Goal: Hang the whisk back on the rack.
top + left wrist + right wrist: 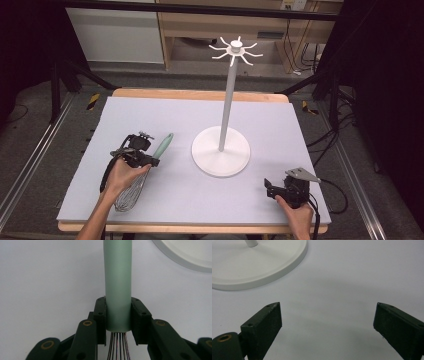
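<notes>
Fingers (100, 315) of the left gripper (118, 315) are clamped on the pale green handle of the whisk (117, 285), one black pad on each side, gripping just above the point where the wires leave the handle. From the left gripper view the handle runs straight up between the pads and out of the top edge, so its far end is cut off; the wires show as a short bundle at the bottom edge.

From the high view the left gripper (145, 156) sits at the left of the grey worktop (280, 125), with the whisk (150, 167) slanting through it: green handle pointing up and to the right toward the stand's base, wire cage trailing down toward the near edge beside the person's left hand (122, 175). Whether the cage rests on the worktop or is lifted clear is hard to make out.

Fingers (262, 327) of the right gripper (325, 322) stand wide apart with nothing between them, just bare worktop. In the high view the right gripper (272, 189) sits near the front right corner, held by the right hand (295, 212), well apart from the whisk.

Between the two stands the white hook stand (222, 150), its round base flat on the worktop and its pole rising to a ring of hooks. The left gripper view catches part of the base's rim in the top right corner.
</notes>
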Available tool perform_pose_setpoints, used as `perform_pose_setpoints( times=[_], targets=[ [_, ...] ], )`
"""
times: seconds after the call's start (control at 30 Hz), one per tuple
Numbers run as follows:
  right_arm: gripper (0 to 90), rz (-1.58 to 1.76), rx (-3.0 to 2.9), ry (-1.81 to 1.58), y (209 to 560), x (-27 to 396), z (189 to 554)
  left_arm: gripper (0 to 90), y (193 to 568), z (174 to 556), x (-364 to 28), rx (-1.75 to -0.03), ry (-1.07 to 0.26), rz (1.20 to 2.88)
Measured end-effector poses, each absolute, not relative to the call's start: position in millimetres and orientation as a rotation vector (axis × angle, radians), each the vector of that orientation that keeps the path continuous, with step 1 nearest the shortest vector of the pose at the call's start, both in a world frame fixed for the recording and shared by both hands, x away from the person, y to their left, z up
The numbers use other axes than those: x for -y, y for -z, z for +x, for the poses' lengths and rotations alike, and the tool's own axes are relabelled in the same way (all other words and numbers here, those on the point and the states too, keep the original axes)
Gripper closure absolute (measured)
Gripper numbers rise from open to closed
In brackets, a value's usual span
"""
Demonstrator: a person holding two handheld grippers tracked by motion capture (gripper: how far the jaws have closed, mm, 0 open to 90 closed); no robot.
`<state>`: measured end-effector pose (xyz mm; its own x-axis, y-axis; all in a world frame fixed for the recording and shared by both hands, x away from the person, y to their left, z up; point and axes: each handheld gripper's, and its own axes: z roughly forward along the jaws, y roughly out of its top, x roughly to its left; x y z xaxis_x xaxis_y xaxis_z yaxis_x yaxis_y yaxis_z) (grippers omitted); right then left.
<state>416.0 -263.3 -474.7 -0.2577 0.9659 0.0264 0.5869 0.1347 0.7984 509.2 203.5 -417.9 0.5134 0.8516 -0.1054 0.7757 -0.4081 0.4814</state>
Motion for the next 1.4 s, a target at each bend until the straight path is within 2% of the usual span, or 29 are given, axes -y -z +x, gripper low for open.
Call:
perform_pose_setpoints(
  times=[0.77, 1.4],
  targets=[
    [8.7, 1.5, -1.903, -0.976, 474.8, 263.9, 415.8, 68.8, 383.7, 482.1, -225.8, -1.262, -0.249, 2.109],
    [8.7, 1.498, -1.9, -0.975, 474.6, 264.3, 415.3, 68.8, 356.7, 462.5, -231.1, -1.117, -0.369, 1.961]
  ],
)
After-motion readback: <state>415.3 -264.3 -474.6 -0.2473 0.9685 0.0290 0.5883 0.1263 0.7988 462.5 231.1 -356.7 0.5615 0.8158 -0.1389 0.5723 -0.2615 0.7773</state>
